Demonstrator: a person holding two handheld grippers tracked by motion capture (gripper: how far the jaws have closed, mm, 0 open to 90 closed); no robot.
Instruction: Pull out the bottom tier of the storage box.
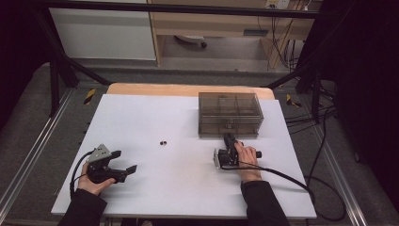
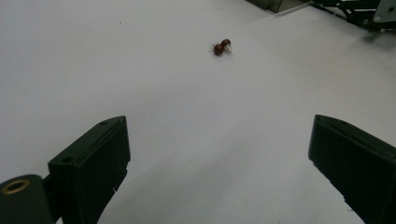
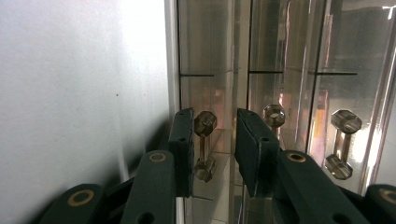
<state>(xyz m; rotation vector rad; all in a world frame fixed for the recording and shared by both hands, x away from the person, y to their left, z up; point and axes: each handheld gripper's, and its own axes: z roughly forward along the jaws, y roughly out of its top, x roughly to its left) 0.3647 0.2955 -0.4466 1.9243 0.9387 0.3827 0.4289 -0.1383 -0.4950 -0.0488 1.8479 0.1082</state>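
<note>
Left gripper (image 1: 123,161) rests low on the counter (image 1: 155,188), jaws spread wide, nothing between them. Ahead of it, two small brown beads (image 2: 222,46) lie loose on the white sheet, untouched. Right gripper (image 3: 213,149) is up against the front of the clear drawer box (image 1: 229,113), jaws narrowed around a small drawer handle (image 3: 204,145); contact unclear. Judgement: early stage; drawer looks closed, beads not yet stowed.

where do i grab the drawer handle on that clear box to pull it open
Grip the small faceted knob handle on the box's front face, coming straight in from the person's side. It stands off the drawer front, so the right gripper's jaws can likely straddle it, one pad each side.
</note>
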